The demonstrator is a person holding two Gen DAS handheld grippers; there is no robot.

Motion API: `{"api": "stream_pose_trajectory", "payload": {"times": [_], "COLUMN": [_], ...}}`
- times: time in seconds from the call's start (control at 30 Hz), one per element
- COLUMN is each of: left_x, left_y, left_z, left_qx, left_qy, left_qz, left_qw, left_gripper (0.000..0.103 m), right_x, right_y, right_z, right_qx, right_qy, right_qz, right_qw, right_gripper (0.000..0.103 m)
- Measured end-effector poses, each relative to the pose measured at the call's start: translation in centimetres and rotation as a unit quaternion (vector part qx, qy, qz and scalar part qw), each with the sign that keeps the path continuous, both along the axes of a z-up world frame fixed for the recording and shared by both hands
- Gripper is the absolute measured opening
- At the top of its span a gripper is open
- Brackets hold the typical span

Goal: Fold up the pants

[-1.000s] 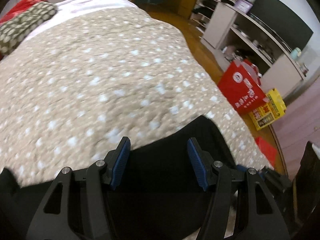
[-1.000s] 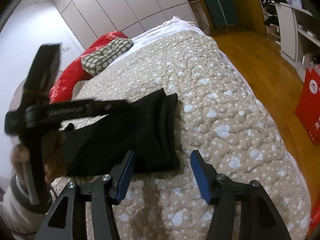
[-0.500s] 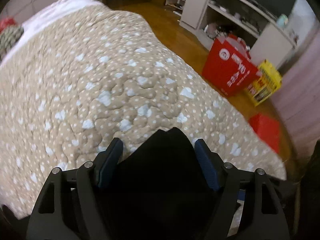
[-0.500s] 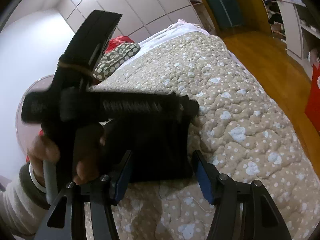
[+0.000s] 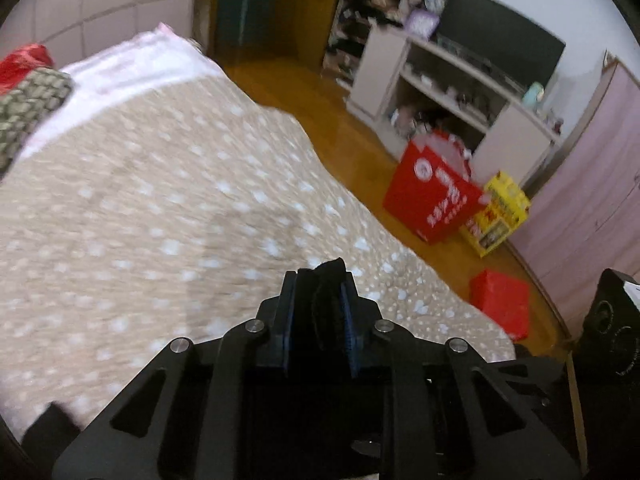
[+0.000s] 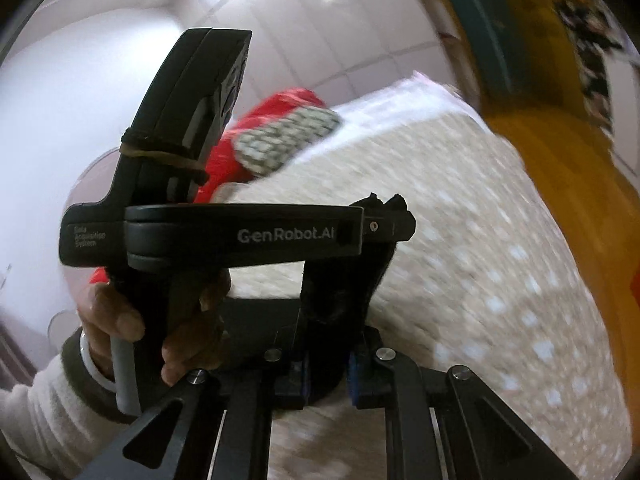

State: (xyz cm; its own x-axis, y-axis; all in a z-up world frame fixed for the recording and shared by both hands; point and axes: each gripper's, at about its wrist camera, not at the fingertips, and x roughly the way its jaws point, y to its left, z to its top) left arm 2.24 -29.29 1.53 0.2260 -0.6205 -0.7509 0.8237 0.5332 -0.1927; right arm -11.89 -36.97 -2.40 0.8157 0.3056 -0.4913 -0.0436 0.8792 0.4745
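Note:
The black pants (image 5: 331,270) are bunched between the blue pads of my left gripper (image 5: 318,294), which is shut on them above the beige dotted quilt (image 5: 160,208). In the right wrist view the left gripper (image 6: 400,224) lies sideways, with a tuft of pants (image 6: 376,202) poking past its tips. From there the cloth hangs down into my right gripper (image 6: 327,376). The right jaws are closing, with the black fabric (image 6: 340,284) pinched between the pads. The rest of the pants is hidden below both grippers.
A person's hand (image 6: 116,320) in a white sleeve holds the left handle. Spotted pillow (image 5: 28,108) and red pillow (image 5: 20,64) lie at the bed's far end. On the wooden floor right of the bed stand a red bag (image 5: 432,200), yellow box (image 5: 500,212), red box (image 5: 500,304) and white shelves (image 5: 440,80).
Both grippers were open over the folded pants on the quilt; now each has closed on the black fabric and risen. The pants have come up off the bed.

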Motion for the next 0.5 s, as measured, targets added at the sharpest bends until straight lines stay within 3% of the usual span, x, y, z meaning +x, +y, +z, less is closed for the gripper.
{"api": "stream_pose_trajectory", "payload": {"times": [0.1, 0.27, 0.37, 0.4, 0.47, 0.5], "left_x": [0.4, 1.9, 3.3, 4.0, 4.7, 5.1], "left_y": [5.0, 13.0, 17.5, 19.2, 20.9, 21.8], "left_z": [1.8, 0.5, -2.3, -3.7, -5.6, -6.5], "left_qx": [-0.004, 0.016, 0.045, 0.063, 0.079, 0.08], "left_qy": [-0.02, -0.021, -0.012, -0.01, 0.006, 0.024], "left_qz": [0.036, 0.118, 0.185, 0.216, 0.251, 0.263], "left_qw": [0.9992, 0.9926, 0.9815, 0.9742, 0.9647, 0.9611], "left_gripper": [0.018, 0.018, 0.018, 0.018, 0.018, 0.018], "right_x": [1.3, 4.5, 7.1, 8.0, 9.9, 10.8], "right_y": [3.1, 10.3, 14.6, 16.1, 19.0, 19.9], "right_z": [2.3, 2.6, 0.8, -0.3, -2.7, -3.7], "right_qx": [-0.001, -0.015, -0.013, -0.012, -0.013, -0.016], "right_qy": [-0.021, -0.021, -0.001, 0.009, 0.04, 0.065], "right_qz": [0.042, 0.126, 0.17, 0.183, 0.204, 0.218], "right_qw": [0.999, 0.992, 0.985, 0.983, 0.978, 0.974], "right_gripper": [0.013, 0.013, 0.013, 0.014, 0.023, 0.033]}}
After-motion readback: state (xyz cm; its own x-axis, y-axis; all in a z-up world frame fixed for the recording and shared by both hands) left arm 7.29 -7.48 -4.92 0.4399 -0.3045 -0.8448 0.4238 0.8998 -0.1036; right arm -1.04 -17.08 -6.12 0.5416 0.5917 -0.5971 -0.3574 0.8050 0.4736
